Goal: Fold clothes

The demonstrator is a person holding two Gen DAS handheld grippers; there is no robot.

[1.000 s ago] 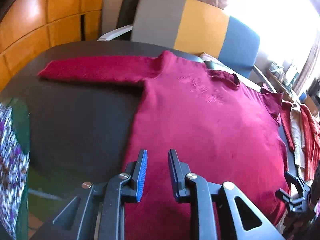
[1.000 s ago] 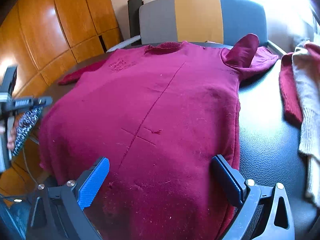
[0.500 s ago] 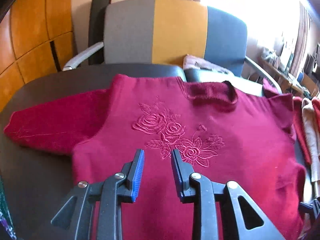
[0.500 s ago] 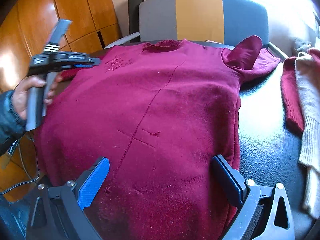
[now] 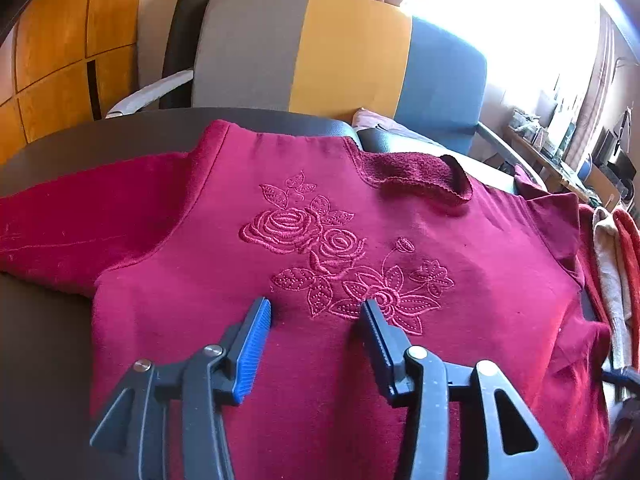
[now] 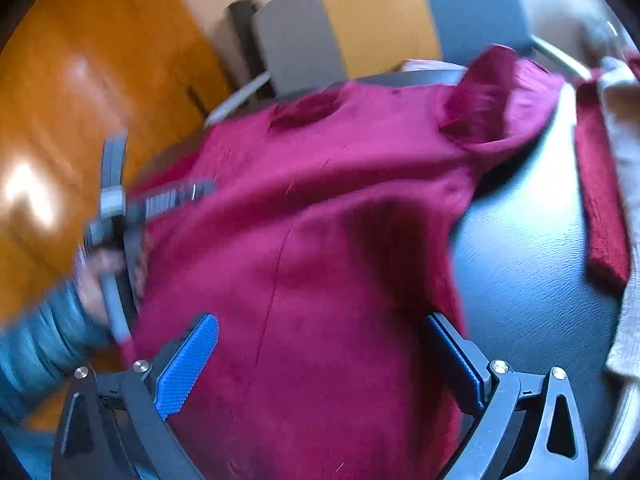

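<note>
1. Dark red and soft, the sweater point(image 5: 332, 280) lies flat on the table point(image 5: 52, 320), front side up, so the sewn roses point(image 5: 340, 264) show. It is spread out like this so it can be folded.
2. Its left sleeve point(image 5: 68, 224) is stretched out flat to the side. I think this sleeve gets folded in first.
3. The left gripper point(image 5: 316, 312) hangs just over the chest of the sweater. Its fingers are apart and hold nothing.
4. The neck band point(image 5: 416, 176) lies at the far edge, near the chair.
5. The right gripper point(image 6: 320, 344) is over the bottom part of the sweater. Its fingers are spread wide and hold nothing. This picture is blurry.
6. The right sleeve point(image 6: 492, 104) is bunched up and sticks up a bit. It needs to be laid flat.
7. More clothes point(image 6: 604, 204), red and cream, wait on the right side of the table.
8. The table is dark and a little bumpy, like leather.
9. Behind it is a chair point(image 5: 320, 52) in grey, yellow and blue. Orange wood panels point(image 5: 60, 40) are on the left. Bright light comes from the right.
</note>
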